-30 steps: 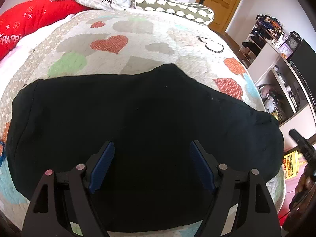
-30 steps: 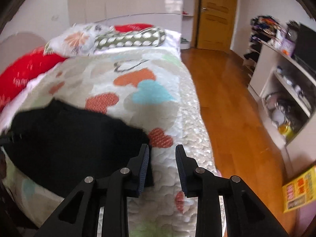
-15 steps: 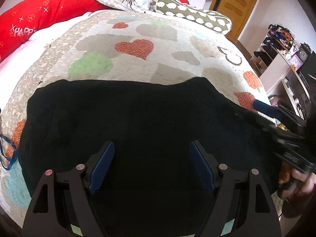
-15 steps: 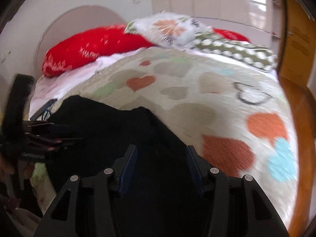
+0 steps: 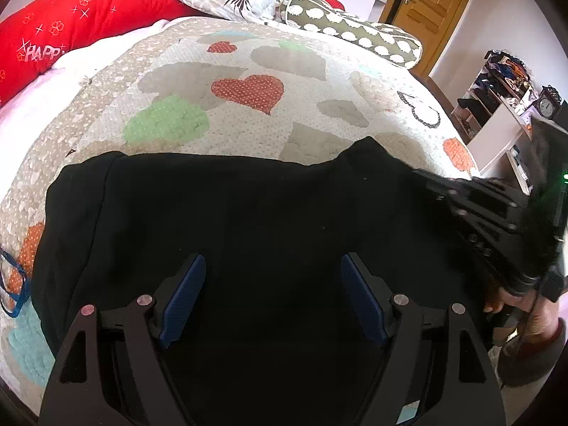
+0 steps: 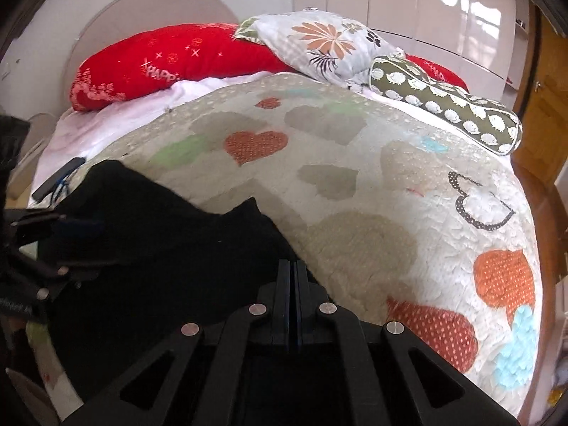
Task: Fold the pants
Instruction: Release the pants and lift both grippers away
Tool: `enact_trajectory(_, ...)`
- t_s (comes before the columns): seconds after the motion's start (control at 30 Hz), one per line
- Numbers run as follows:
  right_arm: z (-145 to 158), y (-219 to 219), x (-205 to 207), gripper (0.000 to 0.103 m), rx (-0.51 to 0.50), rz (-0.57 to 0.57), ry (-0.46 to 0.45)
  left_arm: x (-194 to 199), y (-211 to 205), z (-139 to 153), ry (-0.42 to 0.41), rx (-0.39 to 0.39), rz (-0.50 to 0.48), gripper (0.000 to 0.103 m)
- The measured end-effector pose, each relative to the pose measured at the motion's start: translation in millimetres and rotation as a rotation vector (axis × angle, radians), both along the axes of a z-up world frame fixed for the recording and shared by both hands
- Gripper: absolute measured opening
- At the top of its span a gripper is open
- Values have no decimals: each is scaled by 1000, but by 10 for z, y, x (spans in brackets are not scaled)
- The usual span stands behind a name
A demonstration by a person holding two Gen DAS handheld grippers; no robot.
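Note:
The black pants (image 5: 248, 220) lie spread across the near part of the bed, on a heart-patterned quilt (image 5: 248, 81). My left gripper (image 5: 273, 294) is open wide, its blue pads just above the middle of the pants. My right gripper (image 6: 291, 273) has its jaws pressed together at the right edge of the pants (image 6: 170, 248); whether cloth is pinched between them is hidden. The right gripper also shows at the right of the left wrist view (image 5: 472, 209), over the pants' right end. The left gripper shows at the left edge of the right wrist view (image 6: 42, 245).
Red (image 6: 170, 64), floral (image 6: 319, 42) and green patterned (image 6: 447, 103) pillows lie at the head of the bed. A dark flat object (image 6: 56, 177) lies by the bed's left edge. Shelves with clutter (image 5: 504, 99) and a wooden door (image 5: 429, 3) stand to the right.
My right gripper swung from the bed's right edge onto the pants' right end and closed its jaws. My left gripper stayed open over the pants and shifted slightly.

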State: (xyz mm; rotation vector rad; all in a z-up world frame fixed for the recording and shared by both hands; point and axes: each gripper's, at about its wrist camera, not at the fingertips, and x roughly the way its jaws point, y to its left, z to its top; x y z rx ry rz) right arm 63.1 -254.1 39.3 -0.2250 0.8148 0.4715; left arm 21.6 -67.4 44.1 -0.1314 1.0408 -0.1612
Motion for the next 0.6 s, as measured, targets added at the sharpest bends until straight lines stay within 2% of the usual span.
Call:
enact_trajectory(0.13,-264,31,100,1,-28,-54,55,-16,-43,-29,4,10,-5,78)
enact_trajectory(0.17,-221,5,62,7,-17,-70,39,-21,-49,-26,4,11,-9,78)
enact_trajectory(0.27,8,-188,-164,39,40,-129,37,-42,-56,0,-3,3,-12,78)
enact_trajectory(0.3,88,-289,-298,45,70,-151,32,-47,-54,8,-7,-2,-9,78)
enact_trajectory(0.47,167,-904,-955,47,73,-263,15,-79,-72,-4,0,-15,-9,78)
enact_trajectory(0.6,-58,-1554,-1310,47,107,-400,86,-142,-91,7,-9,-8,-6,78)
